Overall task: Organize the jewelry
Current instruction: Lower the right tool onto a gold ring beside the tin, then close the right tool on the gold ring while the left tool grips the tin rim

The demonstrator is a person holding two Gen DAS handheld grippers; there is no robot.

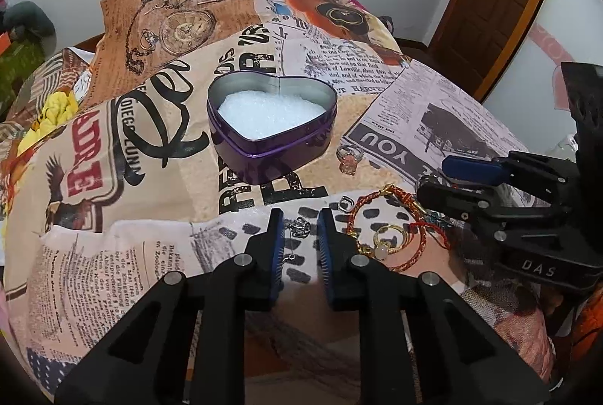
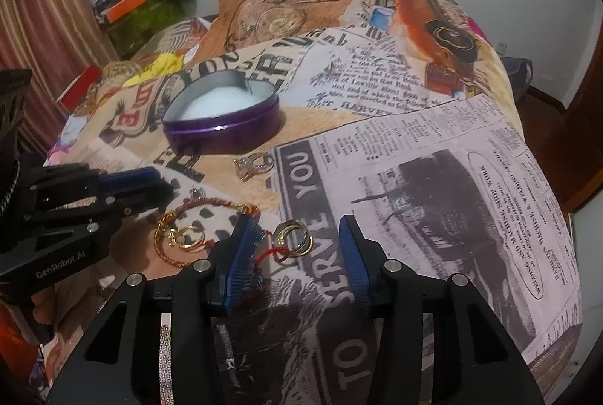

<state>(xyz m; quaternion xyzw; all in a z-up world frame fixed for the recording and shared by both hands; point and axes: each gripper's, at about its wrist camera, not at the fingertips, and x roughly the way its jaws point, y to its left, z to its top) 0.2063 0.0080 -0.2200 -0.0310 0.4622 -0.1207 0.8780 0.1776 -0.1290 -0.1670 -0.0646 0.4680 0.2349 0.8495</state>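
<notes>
The left gripper fills the bottom of its own view, its blue pads standing a narrow gap apart over the printed cloth. Between the pads lies a small silver earring with a thin wire hook; the pads flank it but I cannot tell whether they press on it. Just right of them sit a small silver ring, a red and gold bracelet and, inside its loop, a gold ring with a pale stone.

The right gripper has its pads spread well apart on the cloth, over the word SERVE. A gold band ring lies between them, touched by neither; the left pad rests against a red cord trailing from the bracelet.

Beyond the jewelry stands a purple heart tin, open, lined with white foam. A ring with a pink stone lies beside the tin's near right side, apart from the rest.

Each gripper shows at the edge of the other's view, both pointing steeply down at the cloth
</notes>
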